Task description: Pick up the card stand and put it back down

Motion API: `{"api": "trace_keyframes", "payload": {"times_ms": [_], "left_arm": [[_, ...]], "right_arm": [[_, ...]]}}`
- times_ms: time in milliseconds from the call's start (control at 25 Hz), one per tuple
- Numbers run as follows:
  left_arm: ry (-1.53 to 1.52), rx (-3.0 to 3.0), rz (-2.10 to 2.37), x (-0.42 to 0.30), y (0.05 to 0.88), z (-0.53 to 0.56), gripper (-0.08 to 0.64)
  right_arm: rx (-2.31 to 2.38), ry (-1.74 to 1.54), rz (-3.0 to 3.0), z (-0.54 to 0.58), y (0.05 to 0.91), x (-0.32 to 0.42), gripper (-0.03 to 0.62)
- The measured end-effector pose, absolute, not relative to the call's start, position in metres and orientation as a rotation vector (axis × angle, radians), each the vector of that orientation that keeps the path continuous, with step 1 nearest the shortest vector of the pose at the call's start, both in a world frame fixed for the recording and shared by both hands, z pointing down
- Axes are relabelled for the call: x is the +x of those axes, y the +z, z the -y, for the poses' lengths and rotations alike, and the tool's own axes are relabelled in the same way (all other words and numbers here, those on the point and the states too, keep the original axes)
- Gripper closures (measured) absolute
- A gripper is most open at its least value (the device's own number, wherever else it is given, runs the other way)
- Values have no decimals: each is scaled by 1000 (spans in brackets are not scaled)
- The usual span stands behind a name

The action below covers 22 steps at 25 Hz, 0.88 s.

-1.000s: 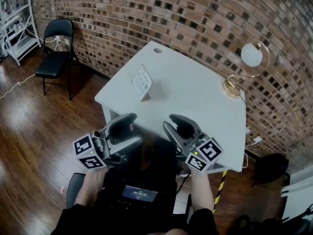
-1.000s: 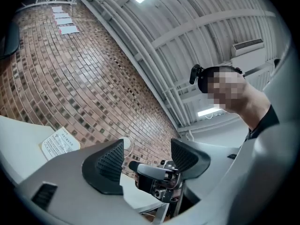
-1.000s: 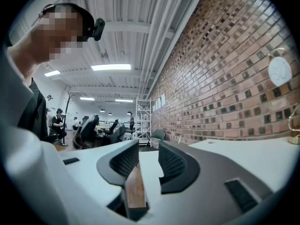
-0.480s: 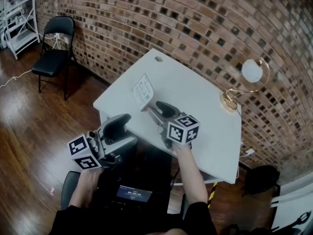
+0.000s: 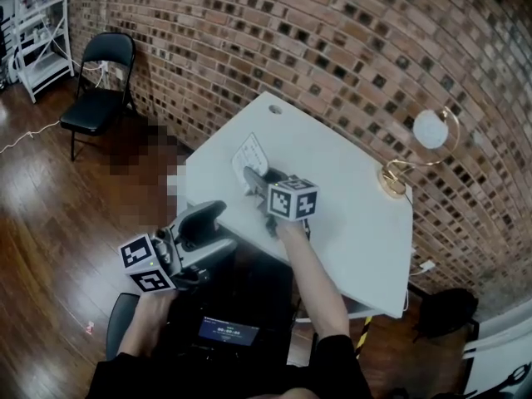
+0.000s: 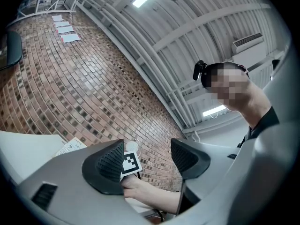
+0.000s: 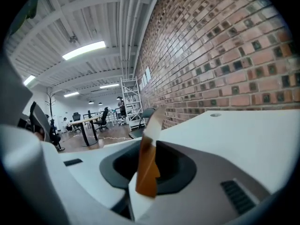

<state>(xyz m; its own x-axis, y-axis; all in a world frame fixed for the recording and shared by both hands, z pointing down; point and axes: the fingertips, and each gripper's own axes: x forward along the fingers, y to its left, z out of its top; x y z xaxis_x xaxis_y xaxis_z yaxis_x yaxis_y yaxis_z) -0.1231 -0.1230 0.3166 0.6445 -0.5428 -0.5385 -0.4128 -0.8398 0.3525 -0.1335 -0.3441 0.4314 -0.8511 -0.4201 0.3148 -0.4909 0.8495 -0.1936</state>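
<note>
The card stand (image 5: 249,156), a white printed card on a small base, stands upright near the left edge of the white table (image 5: 357,198). My right gripper (image 5: 254,181) reaches over the table to it. Its jaws have just been closing, and the stand sits between them. In the right gripper view the card stand (image 7: 149,163) shows edge-on, pinched between the two jaws of the right gripper (image 7: 150,175). My left gripper (image 5: 209,223) hangs off the table's near edge and points upward. In its own view the left gripper (image 6: 147,161) is open and holds nothing.
A gold arc lamp with a white globe (image 5: 418,148) stands at the table's far right by the brick wall. A black folding chair (image 5: 100,90) and a white shelf rack (image 5: 37,32) stand on the wood floor at the left.
My right gripper has moved forward from in front of my body, over the table, to the card stand, which now sits between its jaws. The left gripper has stayed about where it was.
</note>
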Motion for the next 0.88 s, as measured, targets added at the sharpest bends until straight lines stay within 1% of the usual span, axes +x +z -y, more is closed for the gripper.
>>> {"api": "trace_keyframes", "payload": {"times_ms": [40,120,280,480,640,760,880], "left_arm": [[-967,2666,783,-123,317,122,253],[-952,2672,778,-121,319,119,253],[-901,2698,756,-112,319,113,253],[-844,2735,700,-97,314,107,253],[-800,2753,621,-69,311,100,253],[-760,2783,506,-41,312,98,253],[-728,2794,409,-14,306,100,253]], "right_arm": [[686,394,2772,343,430,-134,516],[652,399,2798,337,425,-130,560],[555,440,2938,311,393,-100,563],[419,511,3172,250,334,-24,563],[482,427,3304,212,291,46,563],[578,328,3370,184,273,94,563],[635,262,3392,163,267,126,563]]}}
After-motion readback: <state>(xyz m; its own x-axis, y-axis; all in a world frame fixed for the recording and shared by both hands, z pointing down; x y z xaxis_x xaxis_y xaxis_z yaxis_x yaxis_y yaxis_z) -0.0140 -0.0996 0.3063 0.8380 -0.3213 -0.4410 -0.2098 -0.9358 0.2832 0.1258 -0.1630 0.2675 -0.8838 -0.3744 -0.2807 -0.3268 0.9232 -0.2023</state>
